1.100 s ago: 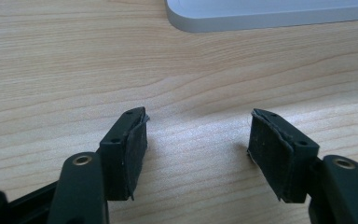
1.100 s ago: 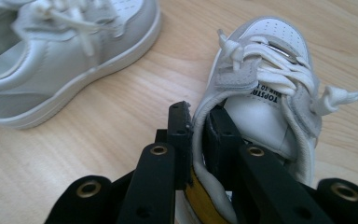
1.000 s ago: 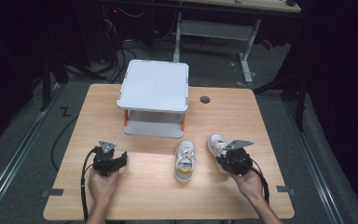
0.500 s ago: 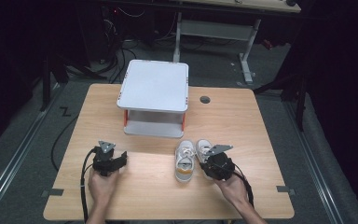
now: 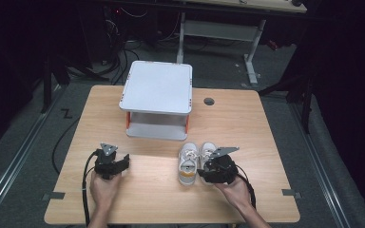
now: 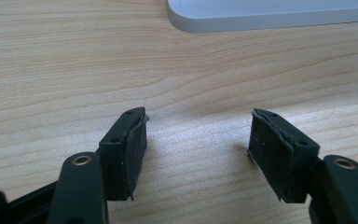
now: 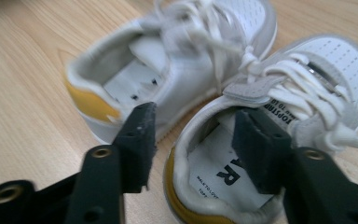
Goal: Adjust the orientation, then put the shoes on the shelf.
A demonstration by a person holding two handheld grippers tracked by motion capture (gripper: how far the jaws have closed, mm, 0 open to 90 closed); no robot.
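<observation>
At the left of the table (image 5: 76,199), the left gripper (image 5: 121,163) rests low over bare wood near the front edge, its jaws standing apart with nothing between them; in the left gripper view the two pads (image 6: 133,149) frame only wood grain, with the edge of the white two-tier shelf (image 6: 270,14) at the top. This hand is where it was a second ago. Behind it, toward the middle of the table, the shelf (image 5: 158,86) stands with both levels bare. To the right of centre lie two small white shoes with yellow heels. The left shoe (image 5: 188,162) has not shifted. The right shoe (image 5: 207,151) is what has changed: a second ago it stood well apart from its mate, farther right, with the right gripper (image 5: 208,167) at its heel; now it sits just beside the left shoe, toes pointing toward the shelf. The right gripper's jaws have just been opening. In the right gripper view one jaw is outside the heel collar of the right shoe (image 7: 279,116), in the gap toward the left shoe (image 7: 168,79), and the other is inside the shoe's opening, neither plainly pressing. I judge that the shoe has been let go and the pair is now lined up, so the pairing step looks done; lifting the shoes onto the shelf would plausibly come next.
</observation>
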